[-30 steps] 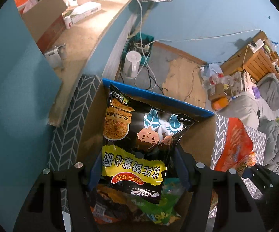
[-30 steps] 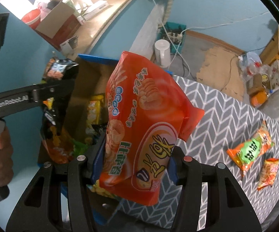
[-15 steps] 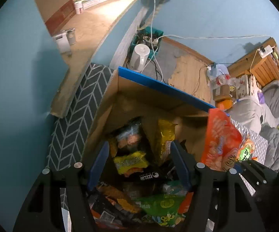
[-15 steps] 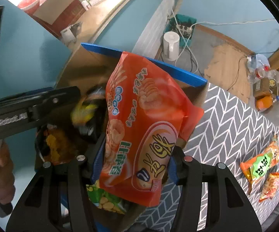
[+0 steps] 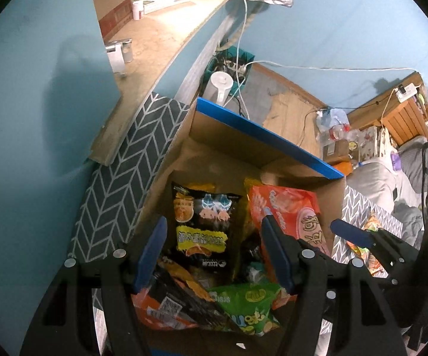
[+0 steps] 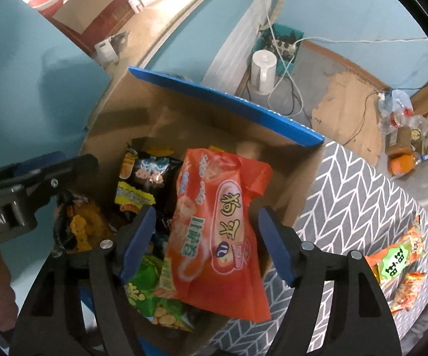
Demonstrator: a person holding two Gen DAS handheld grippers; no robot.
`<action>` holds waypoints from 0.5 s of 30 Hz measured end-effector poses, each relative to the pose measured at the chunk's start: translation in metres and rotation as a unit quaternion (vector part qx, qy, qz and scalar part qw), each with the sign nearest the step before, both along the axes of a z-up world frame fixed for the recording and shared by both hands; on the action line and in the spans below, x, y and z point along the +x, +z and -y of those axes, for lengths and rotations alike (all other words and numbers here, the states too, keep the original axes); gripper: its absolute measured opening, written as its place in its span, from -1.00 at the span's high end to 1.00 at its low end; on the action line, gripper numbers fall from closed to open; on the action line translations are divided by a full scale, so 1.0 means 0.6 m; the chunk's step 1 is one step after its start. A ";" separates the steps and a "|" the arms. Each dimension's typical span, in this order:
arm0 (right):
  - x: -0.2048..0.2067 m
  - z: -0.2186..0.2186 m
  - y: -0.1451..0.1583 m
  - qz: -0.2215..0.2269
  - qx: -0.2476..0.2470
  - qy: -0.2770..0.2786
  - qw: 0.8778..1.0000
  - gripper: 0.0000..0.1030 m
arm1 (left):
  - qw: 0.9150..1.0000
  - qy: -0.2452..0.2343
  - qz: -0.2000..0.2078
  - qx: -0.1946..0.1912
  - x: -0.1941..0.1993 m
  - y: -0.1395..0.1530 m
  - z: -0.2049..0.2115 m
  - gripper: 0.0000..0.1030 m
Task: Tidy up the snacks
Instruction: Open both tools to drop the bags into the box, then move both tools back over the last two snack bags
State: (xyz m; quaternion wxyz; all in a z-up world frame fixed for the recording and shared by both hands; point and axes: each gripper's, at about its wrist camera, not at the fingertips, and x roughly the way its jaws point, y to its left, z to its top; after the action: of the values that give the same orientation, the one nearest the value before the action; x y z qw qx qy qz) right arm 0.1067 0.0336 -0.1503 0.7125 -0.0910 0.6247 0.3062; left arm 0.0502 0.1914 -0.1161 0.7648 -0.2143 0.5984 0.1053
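Blue walls (image 5: pixel 332 29). A wooden ledge (image 5: pixel 160 29) is cluttered with a carton (image 6: pixel 89 9). A white kettle (image 6: pixel 262 71) and cables (image 5: pixel 317 68) are seen on worn floor (image 6: pixel 344 101). Herringbone cloth (image 6: pixel 359 190) is spread right.

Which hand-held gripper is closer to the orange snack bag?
Right. The right hand-held gripper is open directly over the orange snack bag; the left hand-held gripper is over the black bag beside it.

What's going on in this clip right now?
A person with two handheld grippers is packing snack bags into a blue-edged cardboard box. Both the left gripper and the right gripper are open and hold nothing. A black noodle-snack bag and a large orange crisp bag lie in the box among other packets. Two small orange snack packets remain on the grey chevron tablecloth.
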 end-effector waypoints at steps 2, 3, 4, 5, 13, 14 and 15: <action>-0.001 0.003 0.005 0.003 -0.001 -0.003 1.000 -0.42 | 1.000 -0.001 0.003 0.002 -0.002 0.006 0.007 -0.31; -0.002 0.006 0.008 0.004 -0.002 -0.004 1.000 -0.42 | 1.000 -0.002 0.005 0.002 -0.003 0.009 0.011 -0.31; -0.003 0.010 0.011 0.007 -0.003 -0.005 1.000 -0.43 | 1.000 -0.003 0.006 0.002 -0.004 0.011 0.014 -0.31; -0.004 0.013 0.012 0.009 -0.003 -0.006 1.000 -0.43 | 1.000 -0.004 0.007 0.003 -0.005 0.013 0.019 -0.31; -0.011 0.067 0.030 0.017 -0.004 -0.027 0.999 -0.47 | 1.000 -0.013 0.013 -0.004 -0.012 0.027 0.056 -0.31; -0.012 0.078 0.032 0.017 -0.004 -0.031 0.999 -0.47 | 1.000 -0.014 0.014 -0.004 -0.013 0.027 0.060 -0.31; -0.012 0.086 0.033 0.017 -0.005 -0.035 0.999 -0.47 | 1.000 -0.017 0.014 -0.003 -0.014 0.029 0.068 -0.31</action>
State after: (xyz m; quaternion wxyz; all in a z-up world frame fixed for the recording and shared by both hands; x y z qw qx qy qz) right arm 0.0997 -0.0182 -0.1306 0.7331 -0.0780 0.6165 0.2765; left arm 0.0420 0.1507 -0.0985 0.7738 -0.2077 0.5919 0.0873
